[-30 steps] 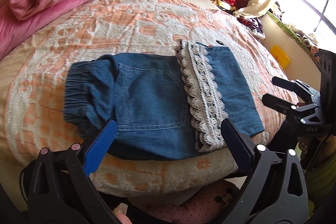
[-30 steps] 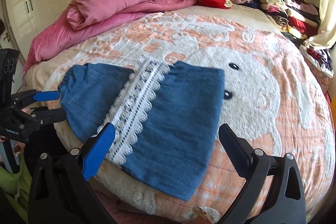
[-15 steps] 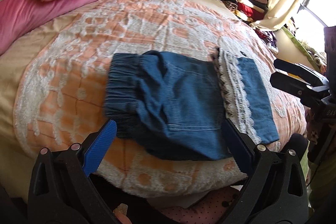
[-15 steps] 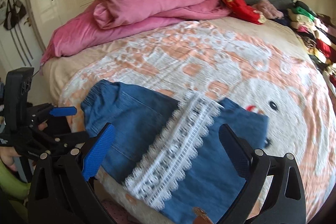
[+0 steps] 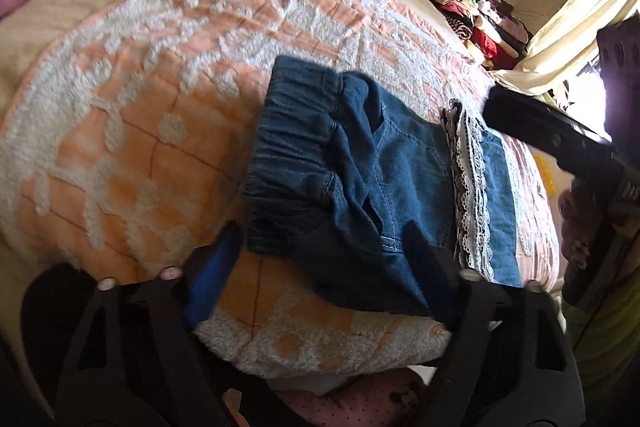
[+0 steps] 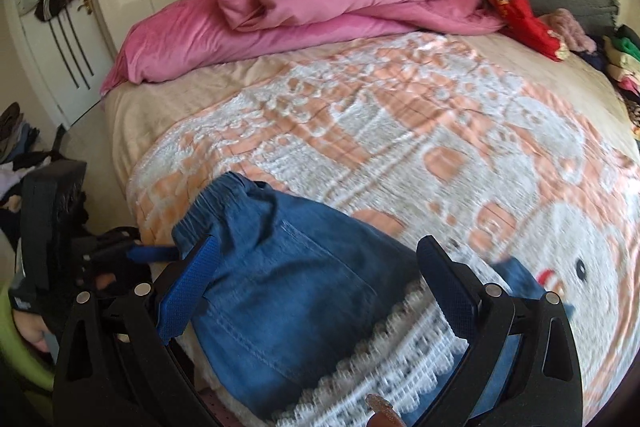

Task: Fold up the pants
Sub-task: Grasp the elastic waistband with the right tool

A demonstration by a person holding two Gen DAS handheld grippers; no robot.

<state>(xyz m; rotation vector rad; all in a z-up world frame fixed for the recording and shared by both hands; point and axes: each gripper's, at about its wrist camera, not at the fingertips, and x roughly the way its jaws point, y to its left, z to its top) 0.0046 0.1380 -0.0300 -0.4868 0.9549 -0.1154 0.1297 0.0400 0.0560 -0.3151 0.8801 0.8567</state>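
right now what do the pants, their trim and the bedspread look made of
Pants: blue denim, matte, with visible stitched seams and a gathered elastic waistband.
Trim: white openwork lace with scalloped edges.
Bedspread: seemingly soft tufted fabric, peach ground with raised fuzzy white patterning; fibre unclear.

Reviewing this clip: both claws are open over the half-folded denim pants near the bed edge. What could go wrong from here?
1. The pants lie near the edge of the bed; a tug toward the person could drag them off.
2. The lace trim is openwork; a finger of the right claw could snag it.
3. The waistband is bunched, so the left claw may pinch uneven layers and skew the fold.
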